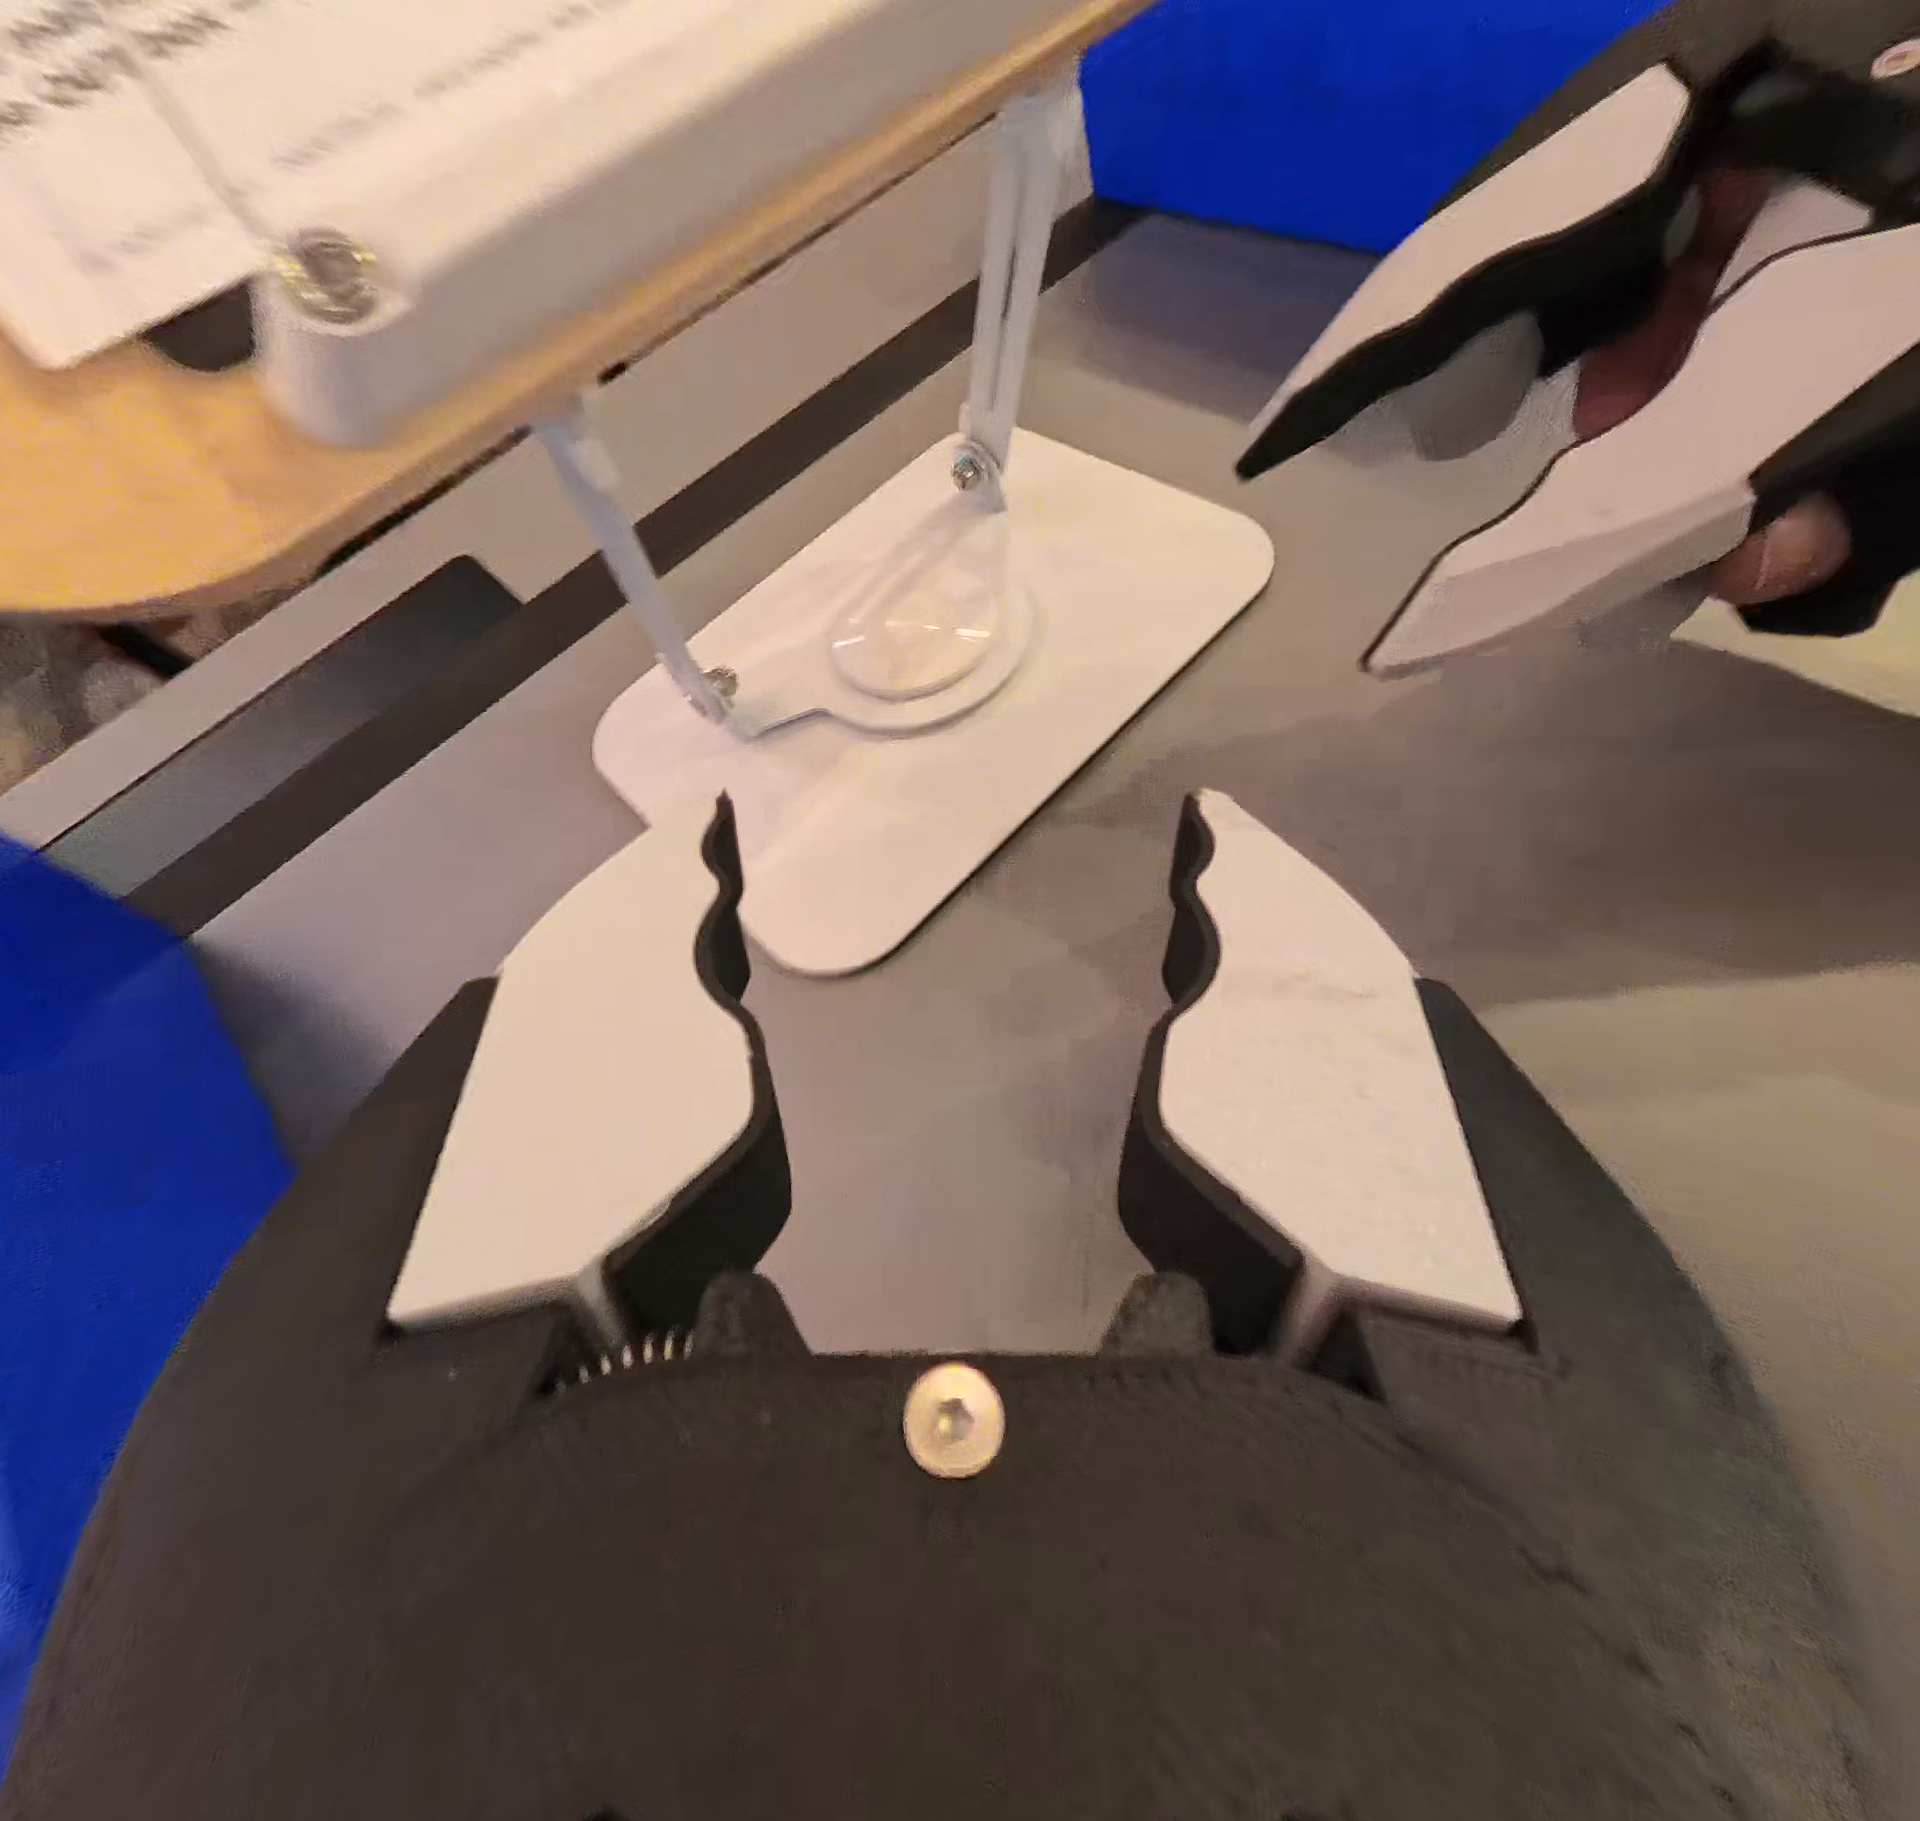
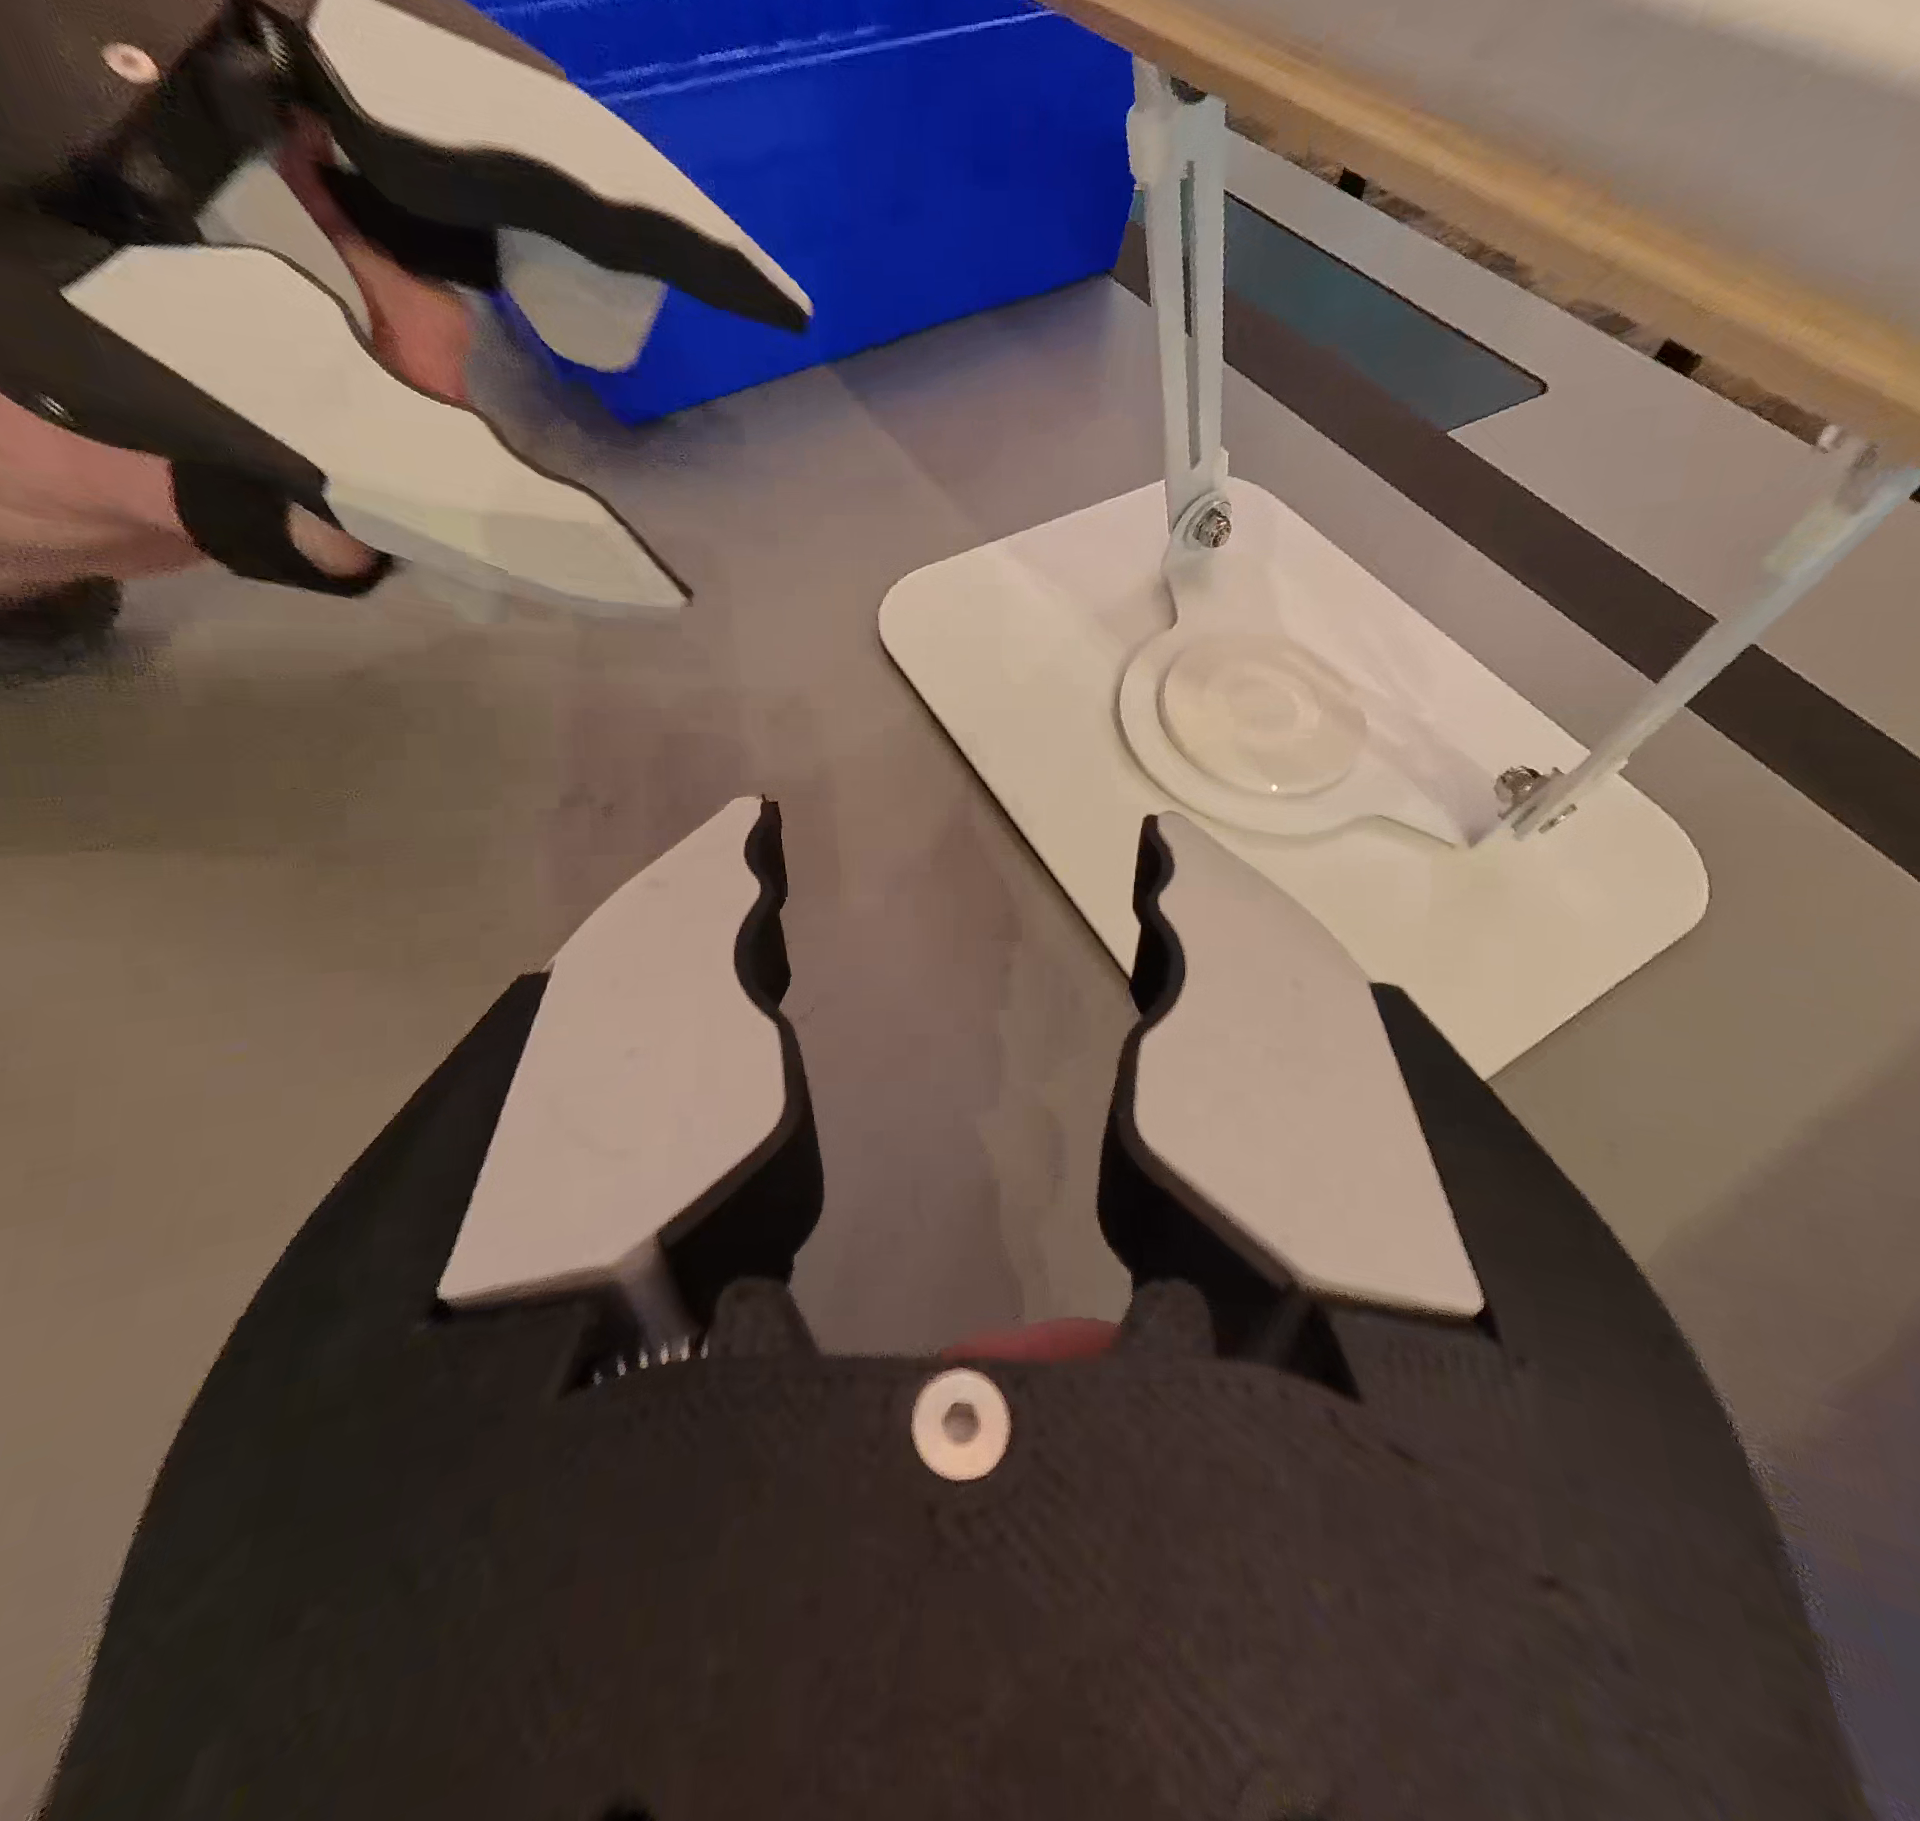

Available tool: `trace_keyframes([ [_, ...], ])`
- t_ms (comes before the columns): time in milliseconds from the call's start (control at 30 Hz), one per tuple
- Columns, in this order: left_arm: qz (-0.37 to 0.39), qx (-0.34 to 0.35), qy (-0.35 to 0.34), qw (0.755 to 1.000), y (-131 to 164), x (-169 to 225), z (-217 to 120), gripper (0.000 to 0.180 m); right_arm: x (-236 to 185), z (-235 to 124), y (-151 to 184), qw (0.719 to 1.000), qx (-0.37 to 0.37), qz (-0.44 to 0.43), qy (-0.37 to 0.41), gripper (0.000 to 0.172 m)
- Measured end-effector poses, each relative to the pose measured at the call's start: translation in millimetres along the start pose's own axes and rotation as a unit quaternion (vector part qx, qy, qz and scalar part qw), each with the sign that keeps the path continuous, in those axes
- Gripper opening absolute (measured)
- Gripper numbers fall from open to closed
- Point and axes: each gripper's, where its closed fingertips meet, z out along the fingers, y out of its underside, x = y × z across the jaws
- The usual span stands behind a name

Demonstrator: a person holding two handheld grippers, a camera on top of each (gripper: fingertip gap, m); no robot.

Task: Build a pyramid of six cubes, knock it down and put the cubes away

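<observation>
- Left wrist view: your left gripper hovers over the grey tabletop with its fingers wide apart and nothing between them. Their tips sit over the near end of a white stand base.
- In the same view your right gripper comes in from the right, fingers also spread and empty. A blue bin stands behind it.
- No cube shows anywhere here, neither on the tabletop nor in the fingers.
- Right wrist view: your right gripper has its fingers wide, with only bare tabletop between them. The left gripper is spread and empty near the blue bin.
- The bin's inside is mostly out of sight, so you cannot tell whether the cubes lie in it.
- Judging from this, either nothing is built yet or everything is already put away; the views do not settle which.
</observation>
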Motion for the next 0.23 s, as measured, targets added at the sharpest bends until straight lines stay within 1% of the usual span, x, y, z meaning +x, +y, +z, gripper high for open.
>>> trace_keyframes([
  [67,-0.005,0.032,0.018,0.999,-1.0,6.5,19.0,0.065,0.5,4.8,2.7,1.0,0.009,-0.008,0.001,0.061],
  [133,-0.009,0.037,0.018,0.999,4.5,14.7,32.8,0.064,-3.6,5.4,7.5,1.0,0.005,-0.015,-0.007,0.06],
  [233,0.046,0.029,0.001,0.999,5.2,18.3,31.2,0.062,-4.8,1.1,15.1,0.999,-0.004,-0.04,0.002,0.059],
])
